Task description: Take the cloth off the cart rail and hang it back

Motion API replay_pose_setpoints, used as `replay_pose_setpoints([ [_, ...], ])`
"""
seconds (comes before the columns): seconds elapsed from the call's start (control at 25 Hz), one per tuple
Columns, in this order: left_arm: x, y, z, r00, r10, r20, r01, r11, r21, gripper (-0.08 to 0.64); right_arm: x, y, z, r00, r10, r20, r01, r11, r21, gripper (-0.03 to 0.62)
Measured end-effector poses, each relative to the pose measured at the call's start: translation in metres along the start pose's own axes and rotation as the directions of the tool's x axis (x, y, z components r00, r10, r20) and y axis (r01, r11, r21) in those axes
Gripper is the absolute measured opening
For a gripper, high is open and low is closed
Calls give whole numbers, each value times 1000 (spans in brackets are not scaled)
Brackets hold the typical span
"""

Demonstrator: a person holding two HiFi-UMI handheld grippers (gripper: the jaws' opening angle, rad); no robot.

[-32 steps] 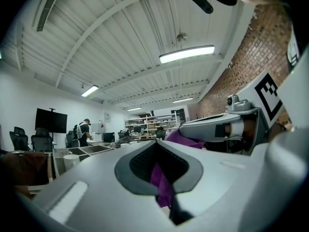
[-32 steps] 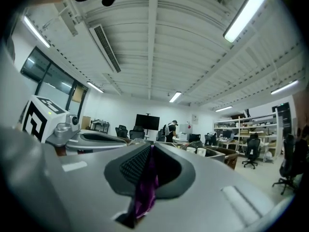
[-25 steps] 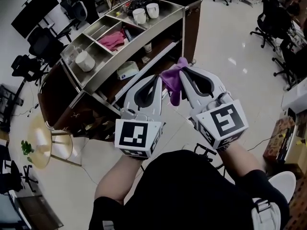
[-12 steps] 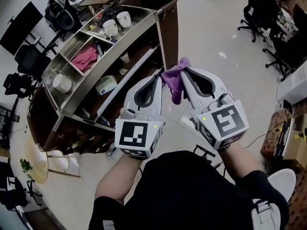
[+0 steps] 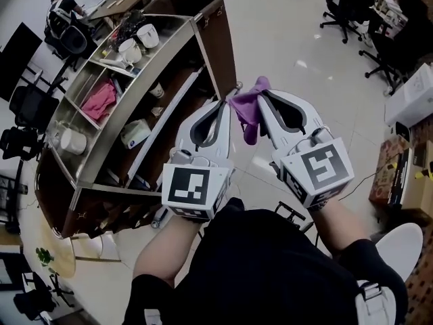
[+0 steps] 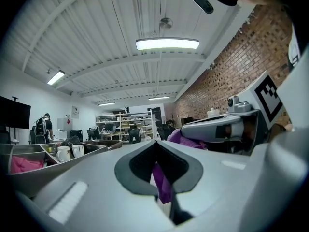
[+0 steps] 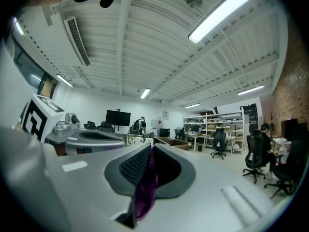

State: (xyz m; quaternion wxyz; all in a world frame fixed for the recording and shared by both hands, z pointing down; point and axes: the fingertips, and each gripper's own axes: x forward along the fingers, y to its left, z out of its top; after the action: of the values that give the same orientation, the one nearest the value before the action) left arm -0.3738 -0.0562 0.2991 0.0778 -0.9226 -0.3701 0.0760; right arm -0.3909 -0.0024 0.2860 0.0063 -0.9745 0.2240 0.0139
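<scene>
In the head view the cart fills the upper left, its steel top split into bins. The bin farthest left holds a white pot. The next one holds a crumpled pink rag. Further up and right, two white mugs stand side by side in the end bin. On the shelf under the top lies a pale object that I cannot identify. The rail runs along the cart's near side and is bare.

At frame centre, two bare forearms come up from the bottom edge. The left gripper and right gripper are held side by side, marker cubes toward the camera, bodies spread and tips leaning toward each other. Both point out across the room rather than down.

The purple cloth is bunched between the two tips and hangs over the floor, just right of the cart's end and clear of the rail. In the left gripper view the jaws are clamped on a strip of the cloth. In the right gripper view those jaws likewise pinch a fold of it.
</scene>
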Motion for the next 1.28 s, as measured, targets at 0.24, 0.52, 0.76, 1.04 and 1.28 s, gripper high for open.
replay_pose_setpoints([
  [0.24, 29, 2, -22, 998, -66, -11, 66, 998, -18, 0, 13, -25, -16, 997, -67, -31, 67, 998, 3, 20],
  [0.52, 72, 24, -42, 991, -124, -56, 120, 990, -72, 0, 57, -61, -11, 991, -120, 51, 123, 991, -47, 20],
  [0.76, 110, 54, -50, 984, -158, -82, 150, 984, -97, 0, 98, -86, -5, 985, -153, 77, 159, 985, -68, 20],
  [1.04, 149, 90, -44, 982, -189, -3, 188, 979, -77, 0, 142, -108, 3, 979, -188, 78, 193, 979, -67, 20],
  [1.28, 168, 111, -51, 979, -186, -87, 177, 979, -105, 0, 171, -122, 7, 979, -185, 83, 191, 979, -66, 20],
])
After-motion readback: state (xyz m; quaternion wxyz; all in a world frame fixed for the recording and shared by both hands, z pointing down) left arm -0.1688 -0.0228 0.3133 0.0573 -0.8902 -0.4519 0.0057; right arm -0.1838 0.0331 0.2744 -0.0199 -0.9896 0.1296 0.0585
